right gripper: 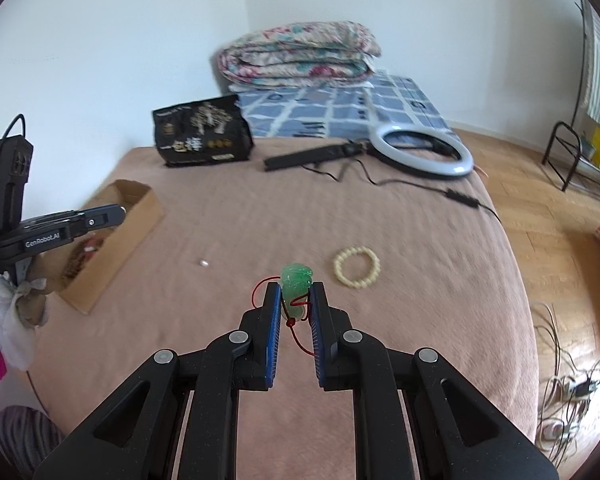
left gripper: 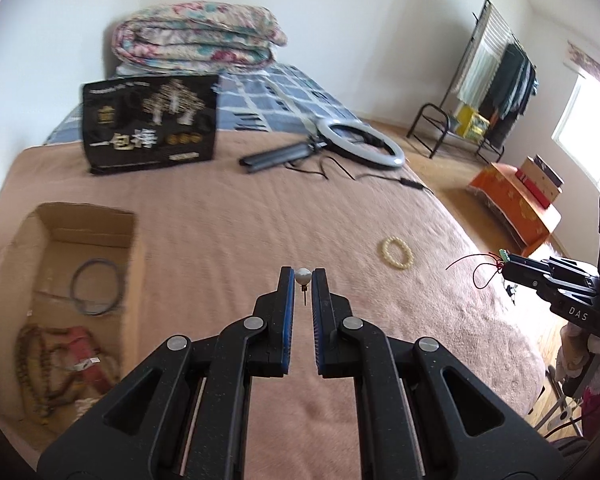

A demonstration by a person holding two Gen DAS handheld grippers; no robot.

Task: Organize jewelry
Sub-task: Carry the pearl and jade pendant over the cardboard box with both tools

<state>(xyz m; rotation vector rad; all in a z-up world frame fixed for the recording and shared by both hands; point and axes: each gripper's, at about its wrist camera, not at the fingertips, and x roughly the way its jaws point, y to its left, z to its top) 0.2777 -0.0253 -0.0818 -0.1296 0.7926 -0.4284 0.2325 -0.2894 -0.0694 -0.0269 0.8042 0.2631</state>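
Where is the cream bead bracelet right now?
The cream bead bracelet lies flat on the brown blanket, untouched, just ahead and right of the right gripper, which holds a green jade pendant.

A small white pearl stud earring (left gripper: 302,277) with a thin metal post pointing down sits pinched between the left gripper (left gripper: 302,280) tips. A carved green jade pendant (right gripper: 296,285) on thin red cord is clamped upright in the right gripper (right gripper: 296,300). At its 1 o'clock, a cream beaded bracelet (right gripper: 356,267) lies flat on the pink-brown bed blanket (right gripper: 380,340). An open cardboard box (left gripper: 88,224) at 9 o'clock holds a grey bangle (left gripper: 96,286) and brown beads (left gripper: 32,368).
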